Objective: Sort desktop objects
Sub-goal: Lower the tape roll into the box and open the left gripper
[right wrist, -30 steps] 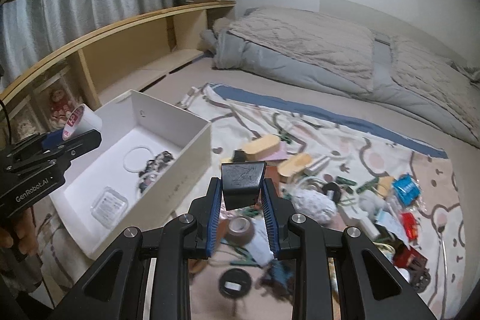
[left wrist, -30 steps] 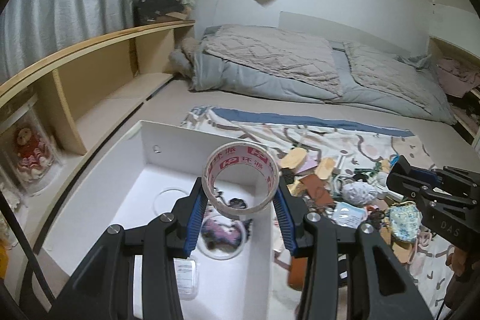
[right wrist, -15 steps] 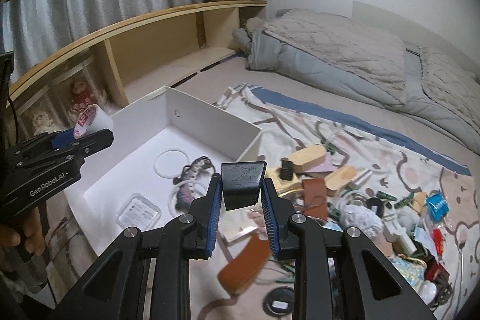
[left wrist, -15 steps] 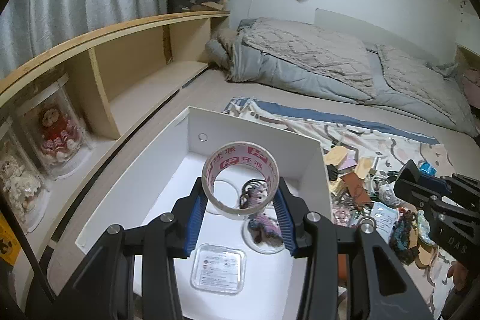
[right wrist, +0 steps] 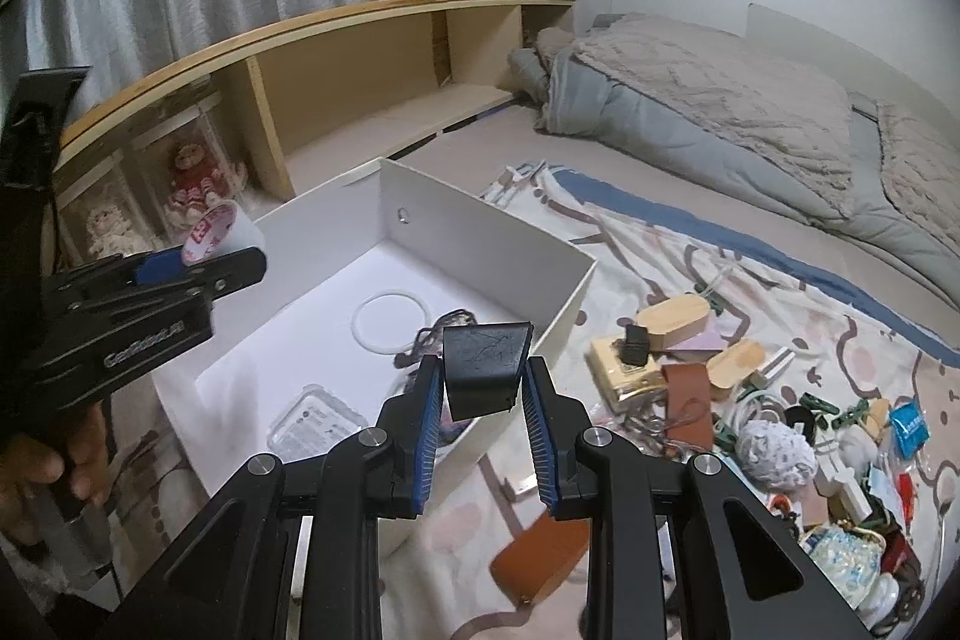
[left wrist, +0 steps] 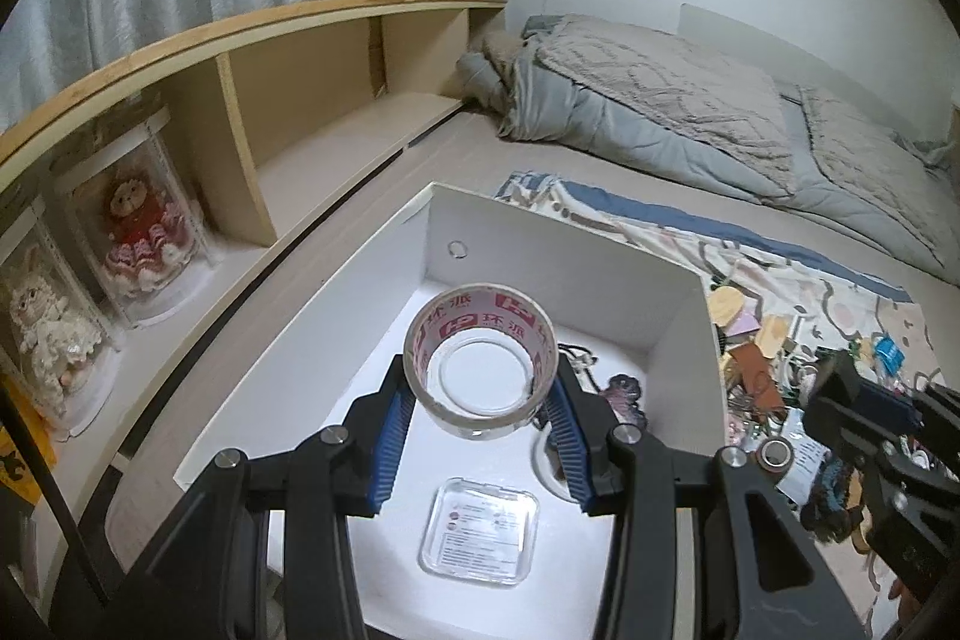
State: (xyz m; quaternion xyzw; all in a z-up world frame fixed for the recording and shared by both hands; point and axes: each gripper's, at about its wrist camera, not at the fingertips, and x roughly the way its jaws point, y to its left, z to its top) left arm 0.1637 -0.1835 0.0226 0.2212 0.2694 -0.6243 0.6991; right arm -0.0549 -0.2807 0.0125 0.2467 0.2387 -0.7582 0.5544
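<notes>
since the left hand-held gripper [left wrist: 480,400] pinches the tape roll [left wrist: 479,352] above the white box [left wrist: 564,250], lower it ahead onto bare floor past the clear case [left wrist: 480,532] before spreading, while the right hand-held gripper [right wrist: 483,400] pinches a black block [right wrist: 485,370] over the box's near wall

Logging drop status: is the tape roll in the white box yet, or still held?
Not in yet: the tape roll is clamped between the left gripper fingers, held above the white box floor.
</notes>
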